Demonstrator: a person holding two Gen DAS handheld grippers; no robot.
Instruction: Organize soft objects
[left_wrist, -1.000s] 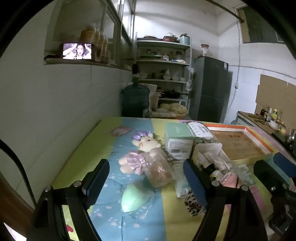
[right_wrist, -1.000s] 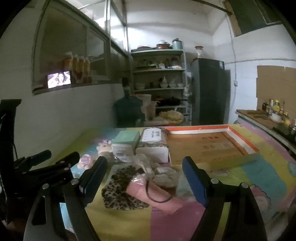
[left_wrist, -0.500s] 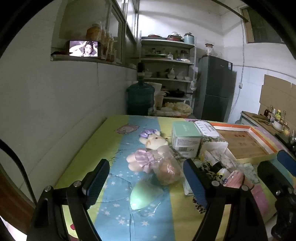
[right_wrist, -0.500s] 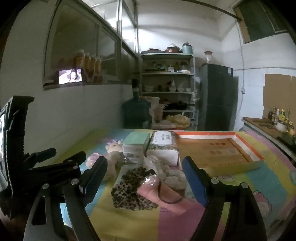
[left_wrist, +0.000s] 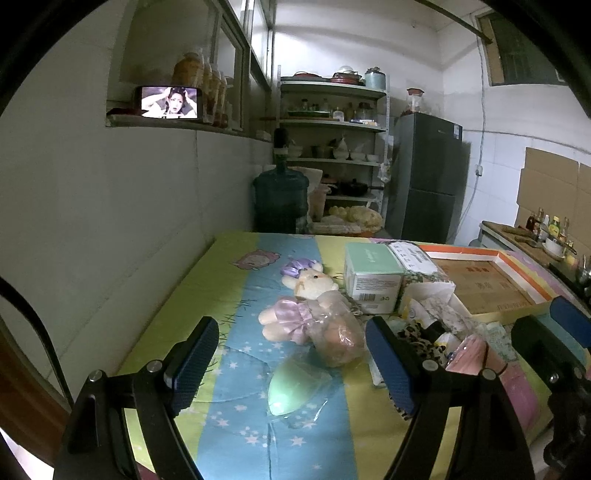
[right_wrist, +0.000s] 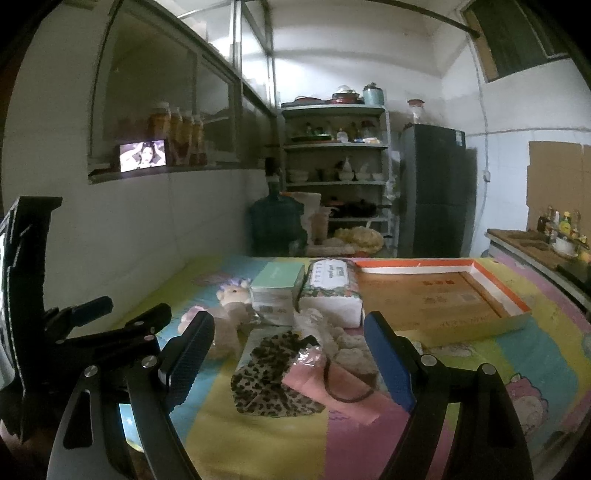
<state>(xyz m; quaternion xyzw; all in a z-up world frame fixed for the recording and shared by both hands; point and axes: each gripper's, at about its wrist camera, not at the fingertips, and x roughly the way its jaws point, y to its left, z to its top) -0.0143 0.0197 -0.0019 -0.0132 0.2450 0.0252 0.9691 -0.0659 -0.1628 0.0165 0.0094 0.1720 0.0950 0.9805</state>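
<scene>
A plush bunny in a lilac dress (left_wrist: 303, 306) lies wrapped in clear plastic on the colourful cloth; it also shows as the bunny (right_wrist: 231, 299). In front of it lies a mint-green pad in a clear bag (left_wrist: 291, 384). My left gripper (left_wrist: 291, 362) hangs open above these, holding nothing. A leopard-print cloth (right_wrist: 266, 373), a pink pouch with a dark hair tie (right_wrist: 332, 384) and white fluffy pieces (right_wrist: 343, 343) lie heaped between the fingers of my open right gripper (right_wrist: 288, 354). The right gripper's fingers (left_wrist: 569, 325) show at the left view's right edge.
A mint-green box (left_wrist: 371, 271) and a floral tissue pack (right_wrist: 330, 291) stand behind the heap. A shallow cardboard tray with an orange rim (right_wrist: 436, 291) lies to the right. The wall runs along the left; a water jug (left_wrist: 280, 199), shelves and a fridge stand beyond the table.
Both grippers have drawn back and risen a little, so the heap looks smaller and more of the table shows. Nothing on the table has moved.
</scene>
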